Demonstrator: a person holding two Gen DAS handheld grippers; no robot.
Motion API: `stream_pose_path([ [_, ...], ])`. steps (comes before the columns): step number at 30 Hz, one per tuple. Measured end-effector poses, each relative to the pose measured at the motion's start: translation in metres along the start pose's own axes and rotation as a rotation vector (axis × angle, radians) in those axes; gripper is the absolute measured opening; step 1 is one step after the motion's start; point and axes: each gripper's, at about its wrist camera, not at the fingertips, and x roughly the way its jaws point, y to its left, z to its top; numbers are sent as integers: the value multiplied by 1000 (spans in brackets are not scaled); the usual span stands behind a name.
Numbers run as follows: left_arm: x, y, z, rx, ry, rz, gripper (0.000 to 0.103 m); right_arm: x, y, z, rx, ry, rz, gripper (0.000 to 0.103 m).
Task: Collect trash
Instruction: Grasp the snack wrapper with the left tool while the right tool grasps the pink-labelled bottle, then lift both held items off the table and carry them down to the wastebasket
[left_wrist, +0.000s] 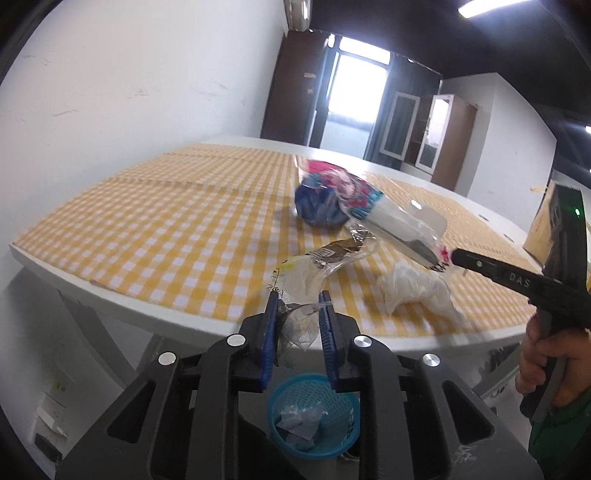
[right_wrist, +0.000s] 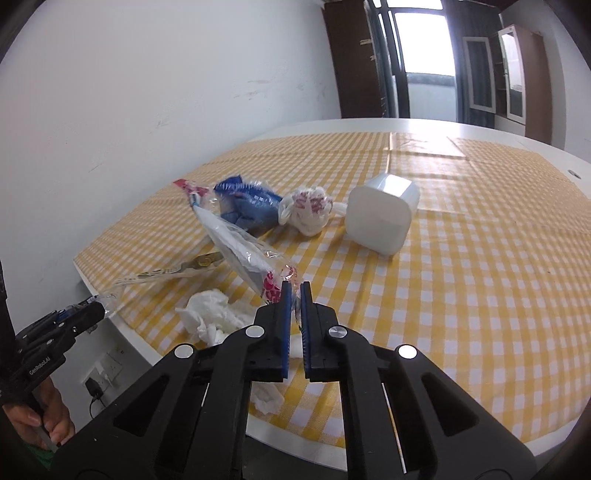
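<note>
On the black arm of your right tongs, just behind the tip as your left camera sees it, you can read the raised letters "DAS". On the black body of your left tongs, down by your hand in the right camera's view, white lettering reads "GenRobot.AI". The print on the wrappers in front of both tongs is too blurred for you to read.
</note>
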Motion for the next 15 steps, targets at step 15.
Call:
stream_pose_path([
  [15,-41,4,8,-7,-23,-7,18,-73,-6,-7,27,-104,-5,4],
])
